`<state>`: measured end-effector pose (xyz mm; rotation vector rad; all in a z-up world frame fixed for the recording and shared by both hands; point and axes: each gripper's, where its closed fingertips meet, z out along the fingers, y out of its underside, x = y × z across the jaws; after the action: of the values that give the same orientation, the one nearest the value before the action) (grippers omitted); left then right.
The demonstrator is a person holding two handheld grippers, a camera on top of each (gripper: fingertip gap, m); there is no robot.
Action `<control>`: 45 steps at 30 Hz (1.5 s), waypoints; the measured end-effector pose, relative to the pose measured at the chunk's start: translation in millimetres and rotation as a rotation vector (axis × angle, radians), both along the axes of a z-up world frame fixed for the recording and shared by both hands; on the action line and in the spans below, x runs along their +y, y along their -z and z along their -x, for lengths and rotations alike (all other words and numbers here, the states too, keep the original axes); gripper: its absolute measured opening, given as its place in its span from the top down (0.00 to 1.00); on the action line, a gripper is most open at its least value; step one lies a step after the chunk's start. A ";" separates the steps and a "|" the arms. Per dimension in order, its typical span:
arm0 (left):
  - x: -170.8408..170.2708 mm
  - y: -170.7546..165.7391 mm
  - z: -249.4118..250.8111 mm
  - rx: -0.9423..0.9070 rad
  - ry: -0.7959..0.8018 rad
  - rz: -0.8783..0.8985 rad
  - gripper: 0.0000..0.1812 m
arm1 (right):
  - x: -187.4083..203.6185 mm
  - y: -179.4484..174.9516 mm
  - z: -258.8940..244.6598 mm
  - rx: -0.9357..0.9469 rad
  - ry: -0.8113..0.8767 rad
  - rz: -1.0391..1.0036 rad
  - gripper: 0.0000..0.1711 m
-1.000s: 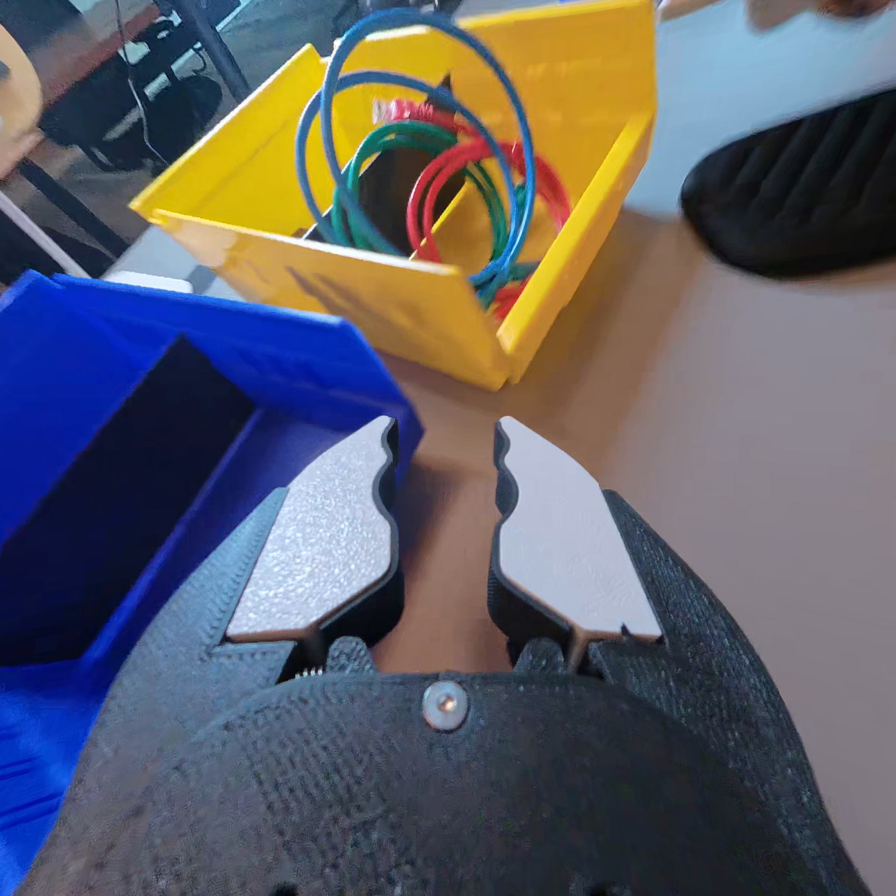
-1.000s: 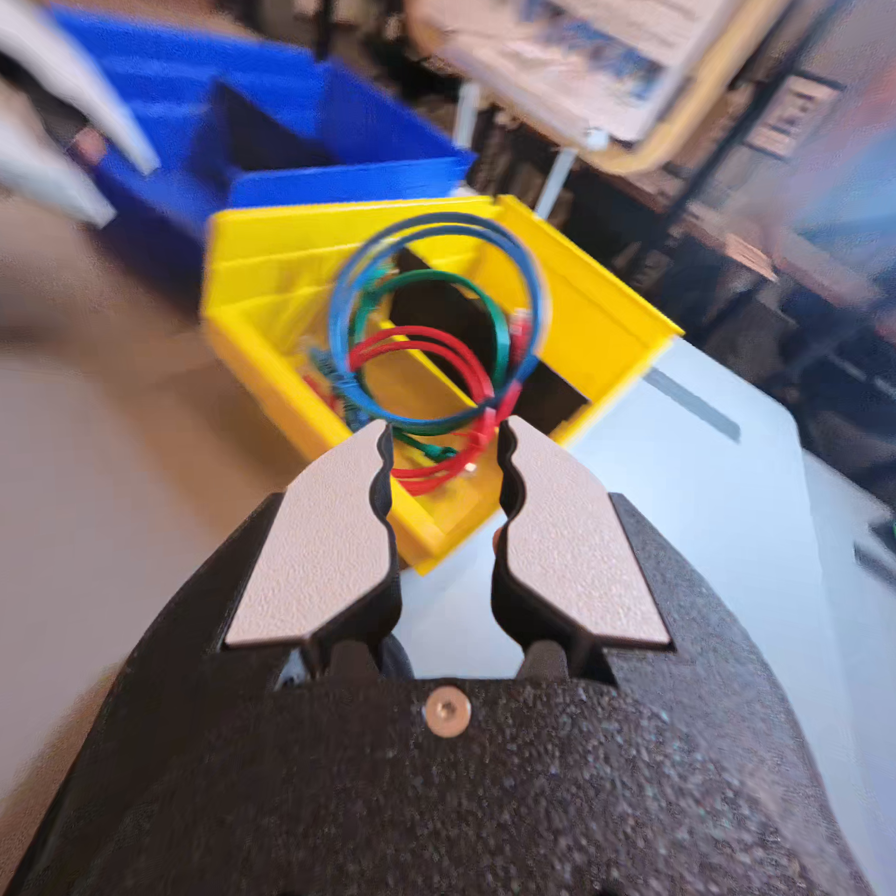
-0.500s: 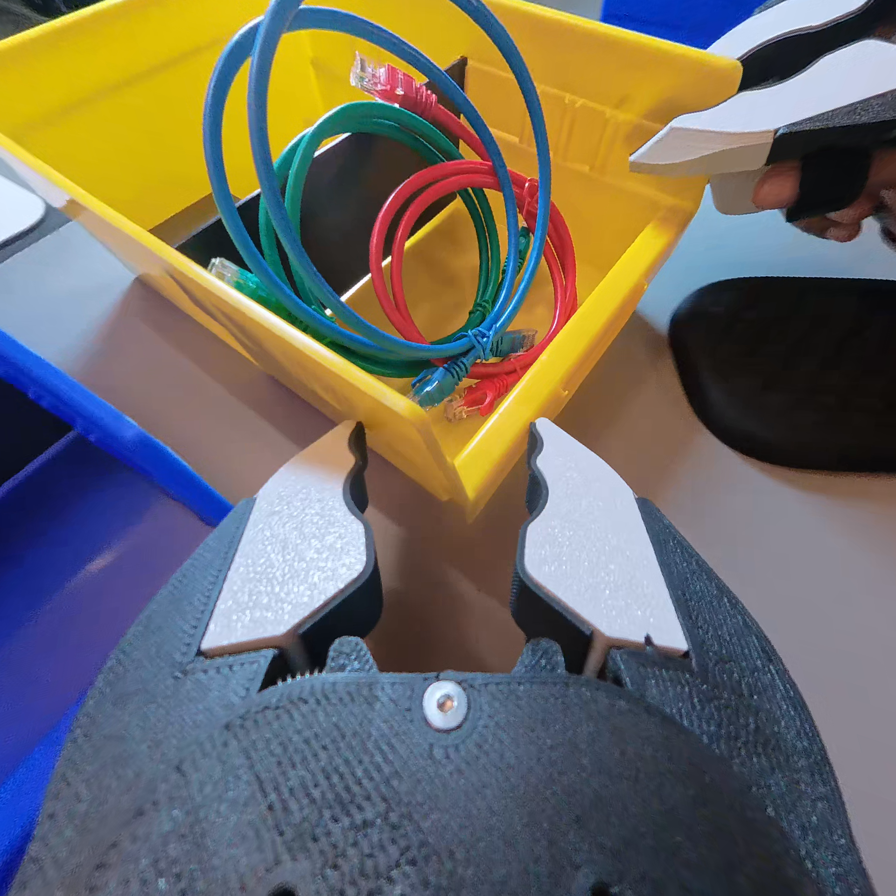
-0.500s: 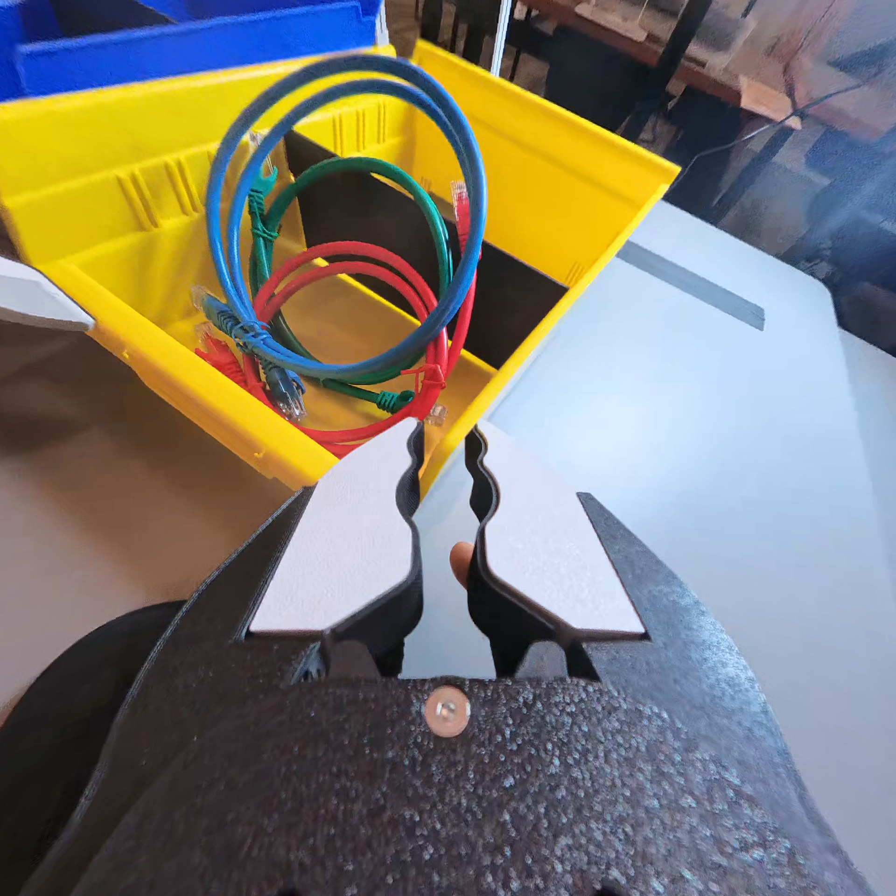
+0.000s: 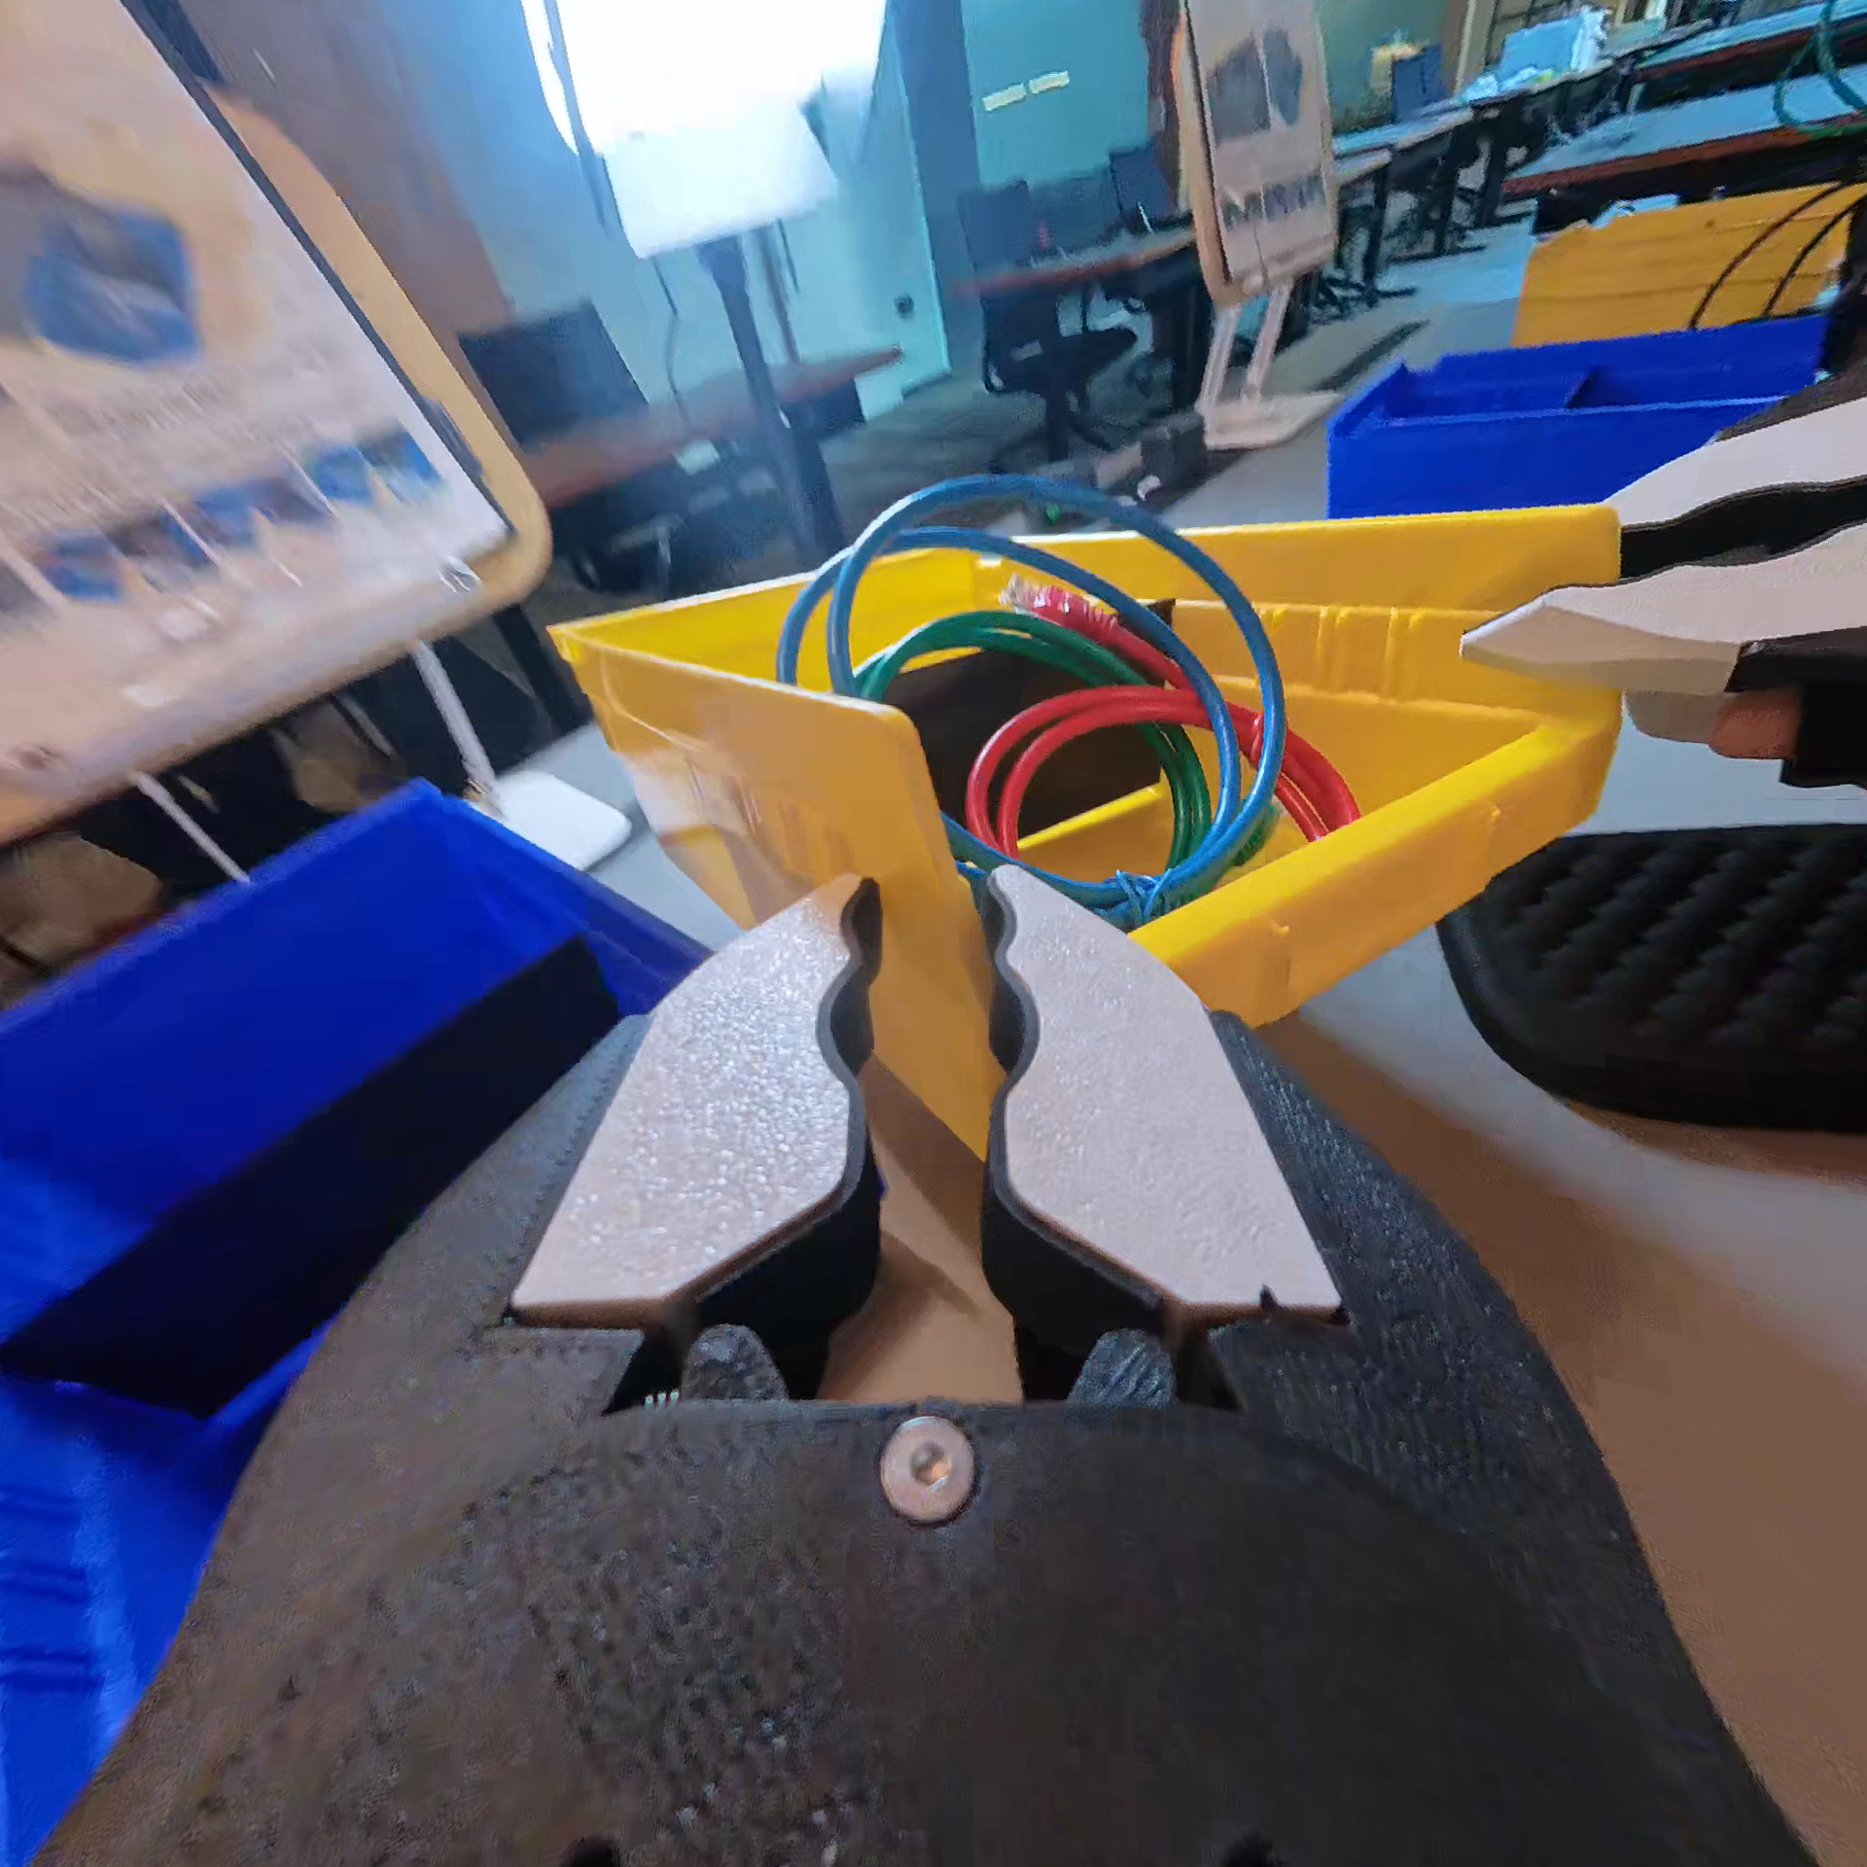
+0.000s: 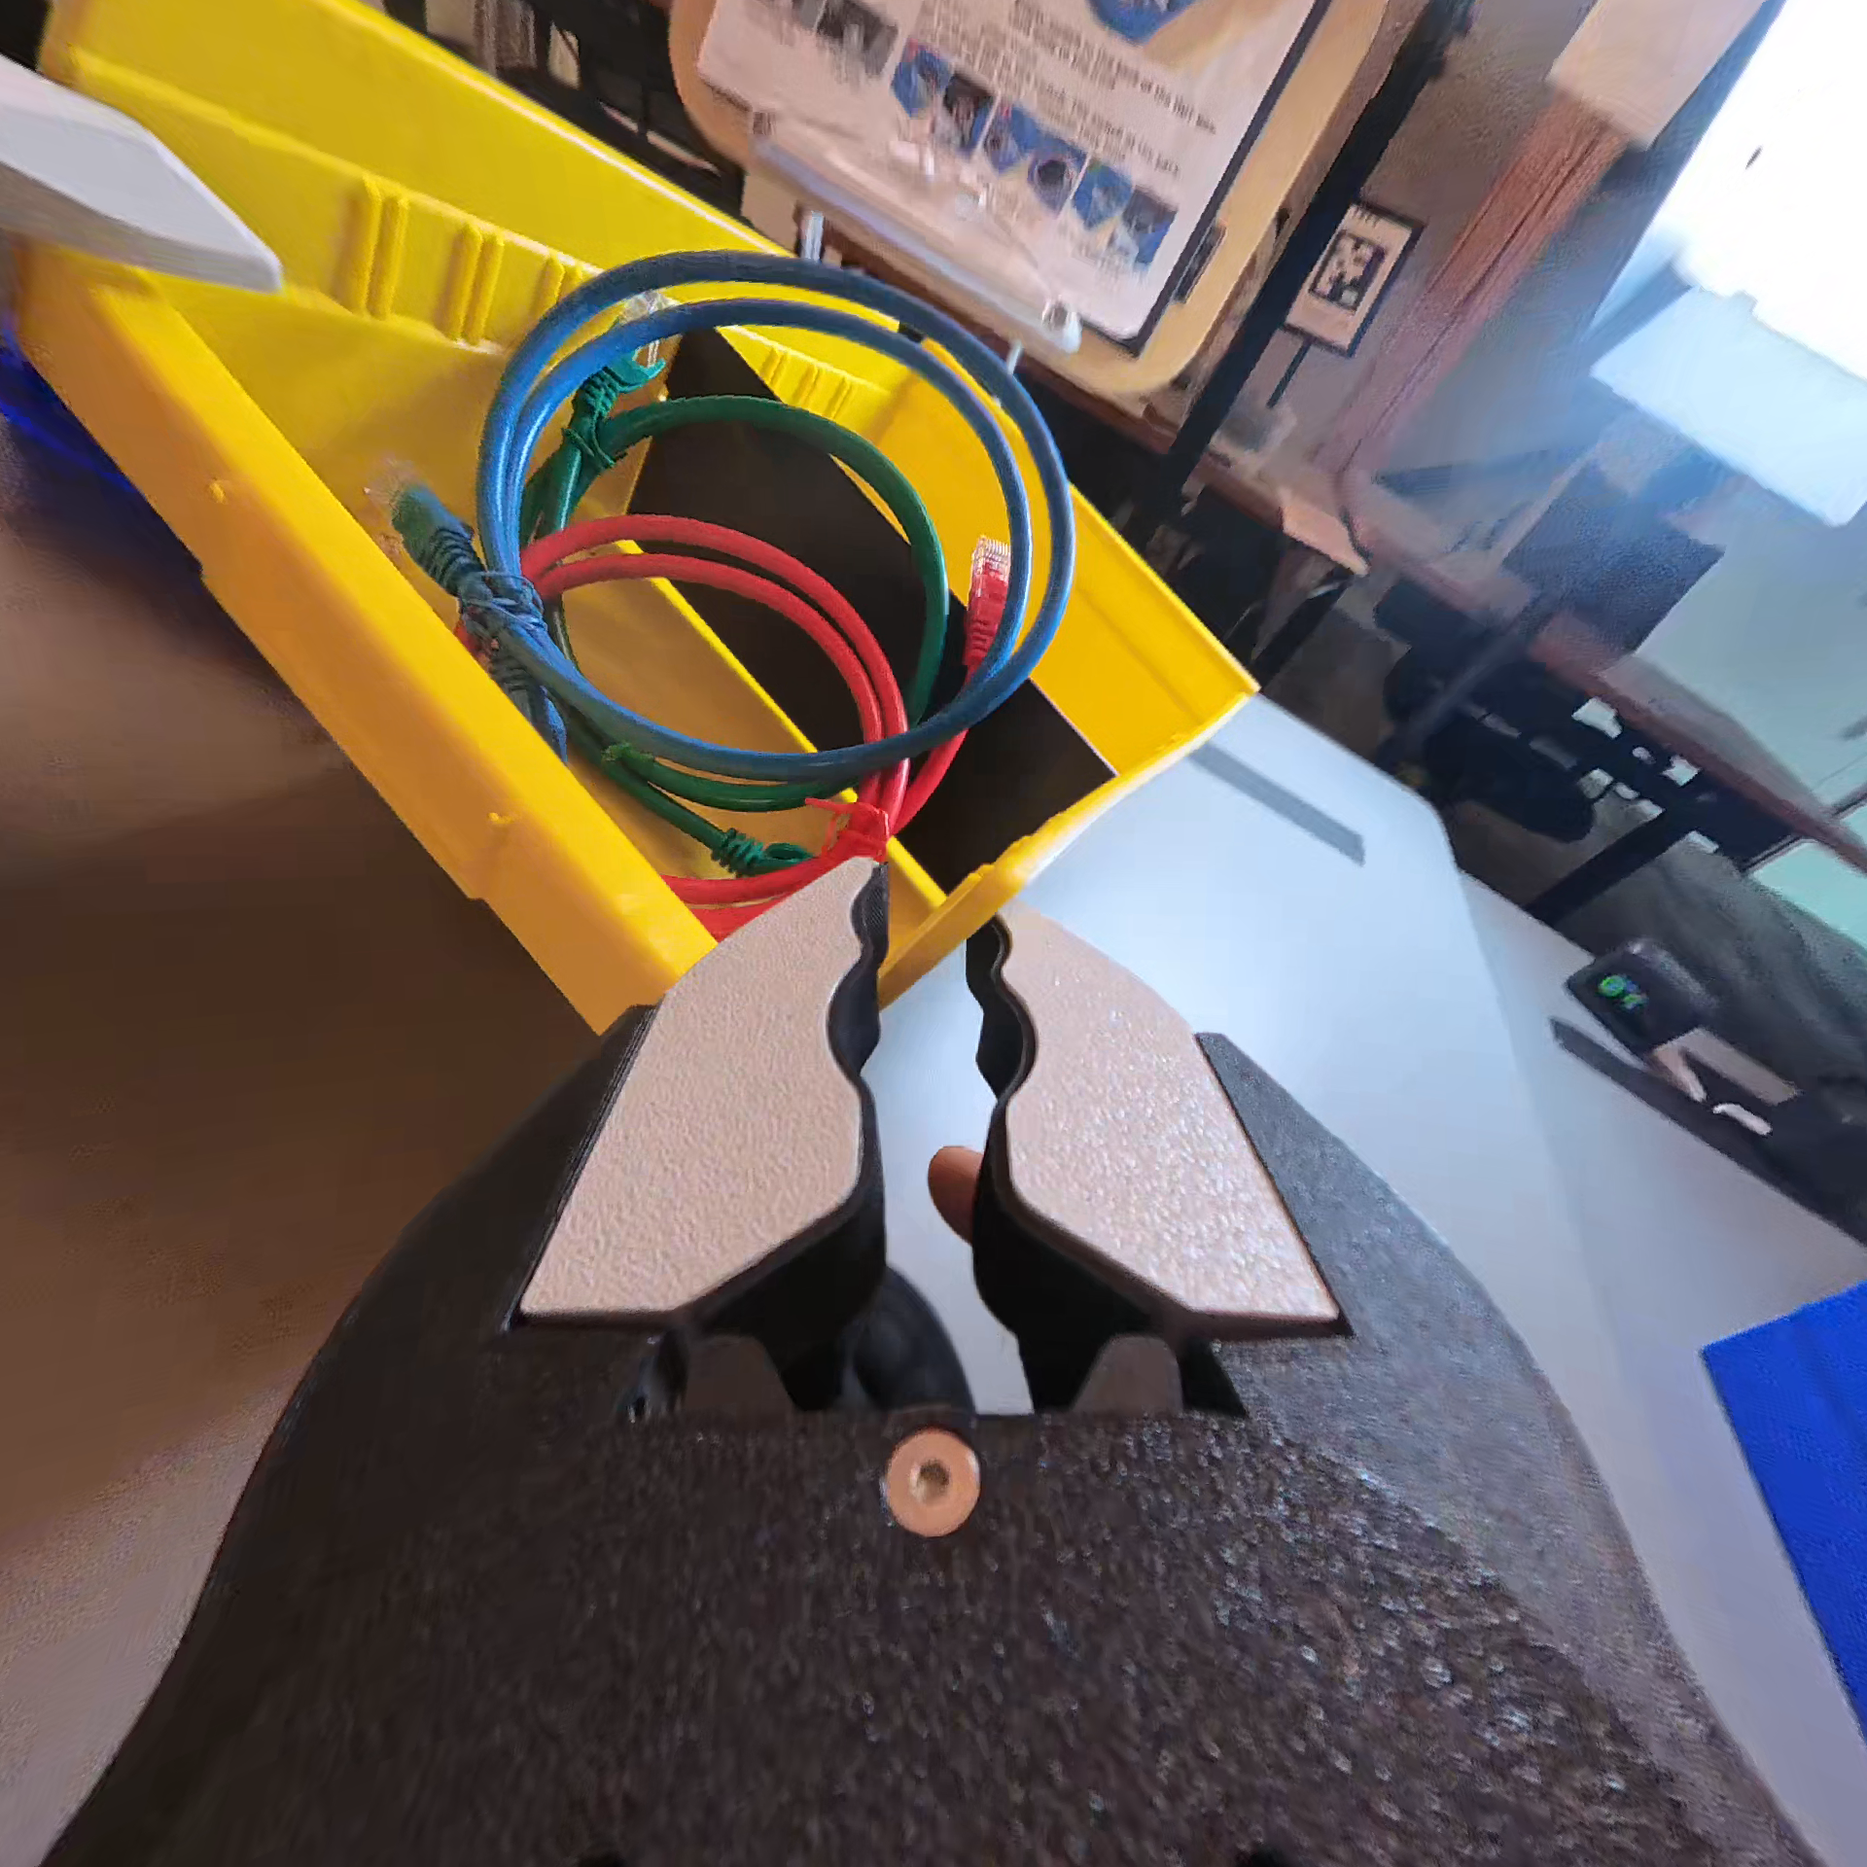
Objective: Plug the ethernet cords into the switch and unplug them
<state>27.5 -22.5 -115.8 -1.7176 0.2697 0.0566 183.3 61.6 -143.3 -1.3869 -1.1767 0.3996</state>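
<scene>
— Both grippers have closed in on the yellow bin (image 5: pixel 828 808) since half a second ago: the left gripper (image 5: pixel 929 909), whose fingers stood wide of the bin's corner, now has them narrowed on either side of the near wall's edge, and the view has dropped low. Is it pinching that wall?

— I cannot tell; the yellow edge sits in the gap, but contact with the pads is not clear. The right gripper (image 6: pixel 924 919) has a small gap between its fingers with nothing in it, tips just at the bin's near corner (image 6: pixel 909 960).

— And the cords?

— All three lie coiled in the bin's front compartment, propped against a dark divider (image 6: pixel 768 505). The blue cord (image 6: pixel 1041 525) is the largest loop, standing nearly upright; the green cord (image 6: pixel 909 505) and red cord (image 6: pixel 859 647) nest inside it. One red plug (image 6: pixel 988 576) points up.

— What crowds them?

— A blue bin (image 5: pixel 303 1010) is just left of the left gripper, a black ribbed pad (image 5: pixel 1667 970) lies on the brown tabletop to the right, and the yellow walls stand between the fingers and the coils.

— Anything only one camera catches?

— The left wrist view shows the right gripper (image 5: pixel 1576 636) at the bin's far rim, a second blue bin (image 5: pixel 1515 455) behind it. The right wrist view alone shows the white table surface (image 6: pixel 1313 1010) and a poster board (image 6: pixel 1010 152) beyond.
</scene>
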 end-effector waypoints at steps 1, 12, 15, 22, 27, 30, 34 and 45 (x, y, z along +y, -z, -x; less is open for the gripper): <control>-6.5 -17.0 3.2 0.034 -0.013 -0.038 0.90 | -3.6 -14.6 3.9 0.022 -0.006 -0.018 0.91; -157.4 -145.8 120.0 0.250 -0.433 -0.300 0.90 | -89.8 -173.8 164.6 0.205 -0.382 -0.198 0.91; -208.3 -141.1 164.4 0.247 -0.562 -0.299 0.90 | -125.9 -169.5 234.7 0.221 -0.502 -0.131 0.92; -284.6 -62.0 246.3 0.123 -0.670 -0.193 0.89 | -195.5 -86.7 343.6 0.148 -0.630 0.086 0.92; -317.2 15.3 281.5 0.020 -0.672 -0.086 0.90 | -233.7 -24.0 371.0 0.037 -0.654 0.146 0.91; -330.4 44.1 298.5 0.017 -0.698 -0.042 0.91 | -249.5 4.1 383.1 -0.011 -0.645 0.155 0.90; -323.7 74.2 317.4 0.005 -0.786 0.088 0.94 | -248.9 37.1 386.5 -0.181 -0.639 0.089 0.87; -280.9 17.1 287.8 0.003 -0.651 -0.079 0.74 | -144.5 72.9 302.1 -0.719 -0.663 -0.083 0.60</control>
<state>-260.3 -303.5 -132.8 -1.6637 -0.2955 0.5386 -118.8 -83.0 -216.2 -1.0546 -2.2346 0.3035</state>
